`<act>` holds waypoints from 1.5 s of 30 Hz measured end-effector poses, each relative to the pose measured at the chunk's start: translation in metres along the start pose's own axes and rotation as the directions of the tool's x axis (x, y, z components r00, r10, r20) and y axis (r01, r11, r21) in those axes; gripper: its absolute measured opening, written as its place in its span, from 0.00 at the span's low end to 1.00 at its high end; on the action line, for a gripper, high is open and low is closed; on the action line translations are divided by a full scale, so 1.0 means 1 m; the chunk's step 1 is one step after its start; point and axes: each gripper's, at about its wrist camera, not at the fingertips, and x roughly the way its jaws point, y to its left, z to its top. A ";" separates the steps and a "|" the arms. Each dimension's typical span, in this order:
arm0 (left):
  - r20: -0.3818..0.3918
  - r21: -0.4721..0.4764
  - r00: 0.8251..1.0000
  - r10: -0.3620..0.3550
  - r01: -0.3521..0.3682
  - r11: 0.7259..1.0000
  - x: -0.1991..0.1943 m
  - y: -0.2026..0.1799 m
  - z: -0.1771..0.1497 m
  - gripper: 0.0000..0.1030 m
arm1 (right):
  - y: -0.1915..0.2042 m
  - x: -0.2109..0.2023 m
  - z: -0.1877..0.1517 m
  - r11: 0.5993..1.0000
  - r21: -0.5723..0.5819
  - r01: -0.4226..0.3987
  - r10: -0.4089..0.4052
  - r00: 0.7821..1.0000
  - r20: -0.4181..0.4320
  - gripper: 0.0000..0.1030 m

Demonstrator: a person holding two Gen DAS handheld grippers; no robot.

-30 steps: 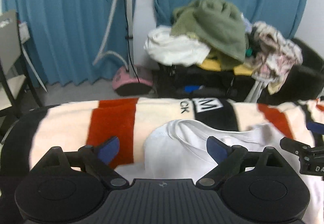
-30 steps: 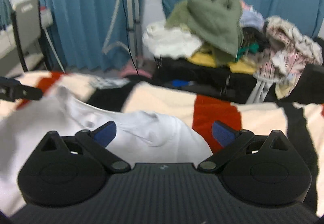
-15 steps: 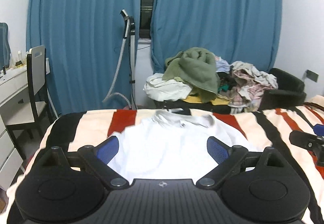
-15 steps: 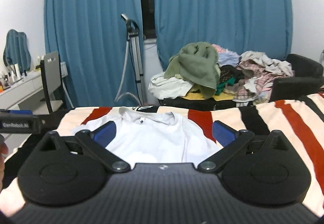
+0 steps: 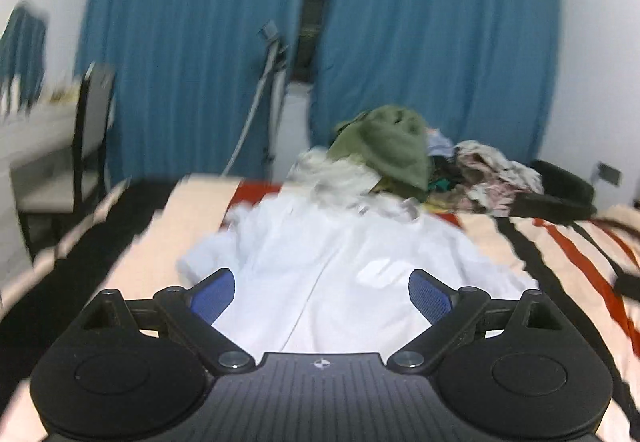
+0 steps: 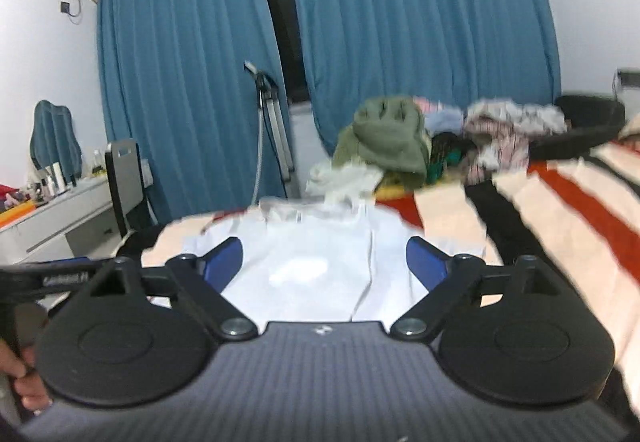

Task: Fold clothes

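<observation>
Hovering with both sets of jaws spread wide and empty, your left gripper [image 5: 322, 292] and right gripper [image 6: 324, 262] have the white cotton shirt [image 5: 340, 266] lying spread ahead of their fingertips on the striped cream, red and black blanket [image 5: 560, 254]. Whichever fold you take, pinch only one layer at an edge and keep both grippers level, since the left sleeve looks bunched.
</observation>
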 end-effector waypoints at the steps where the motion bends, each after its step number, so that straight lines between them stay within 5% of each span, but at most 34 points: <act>1: -0.025 -0.041 1.000 0.010 -0.011 0.999 0.012 0.009 -0.002 0.92 | -0.003 0.005 -0.005 1.000 0.007 -0.003 0.004 1.000 -0.020 0.88; 6: -0.076 -0.248 0.995 0.065 -0.082 0.965 0.066 0.066 -0.004 0.88 | -0.009 0.031 -0.023 0.999 0.038 0.006 -0.003 0.996 -0.091 0.87; 11: -0.119 -0.439 0.986 0.113 -0.154 0.885 0.120 0.123 -0.004 0.83 | -0.016 0.054 -0.036 0.994 0.105 0.008 0.007 0.990 -0.140 0.88; 15: -0.081 -0.443 0.990 0.115 -0.139 0.886 0.153 0.147 0.004 0.71 | -0.023 0.072 -0.046 0.984 0.175 0.006 0.025 0.984 -0.178 0.87; 20: -0.068 -0.260 0.989 0.128 -0.141 0.955 0.186 0.129 0.021 0.62 | -0.028 0.087 -0.049 0.979 0.205 0.002 0.038 0.981 -0.190 0.87; 23: -0.089 -0.134 0.982 0.165 -0.176 0.975 0.203 0.108 0.025 0.31 | -0.027 0.097 -0.050 0.982 0.187 -0.002 0.038 0.981 -0.190 0.87; 24: -0.096 -0.086 0.979 0.181 -0.189 0.978 0.209 0.100 0.026 0.07 | -0.025 0.099 -0.051 0.987 0.163 0.000 0.031 0.982 -0.186 0.87; 25: -0.108 -0.007 0.972 0.209 -0.211 0.977 0.214 0.089 0.027 0.05 | -0.024 0.102 -0.051 0.990 0.140 0.004 0.022 0.983 -0.182 0.87; 28: -0.079 0.262 0.955 0.286 -0.257 0.930 0.221 0.047 0.026 0.04 | -0.026 0.105 -0.051 0.991 0.133 0.017 0.008 0.983 -0.183 0.87; 30: -0.001 0.459 0.951 0.309 -0.274 0.845 0.218 0.010 0.022 0.04 | -0.034 0.104 -0.050 0.985 0.173 0.023 0.009 0.983 -0.182 0.87; 35: -0.036 0.660 0.977 0.211 -0.136 0.739 0.213 -0.070 -0.008 0.04 | -0.053 0.095 -0.045 0.970 0.237 0.058 -0.020 0.987 -0.160 0.87; 42: -0.094 0.643 0.994 0.058 0.016 0.766 0.182 -0.115 -0.042 0.11 | -0.068 0.088 -0.045 0.953 0.287 0.096 -0.051 0.986 -0.161 0.87; 45: -0.113 0.543 0.994 0.009 0.054 0.838 0.159 -0.103 -0.038 0.23 | -0.070 0.086 -0.045 0.948 0.304 0.092 -0.044 0.986 -0.162 0.87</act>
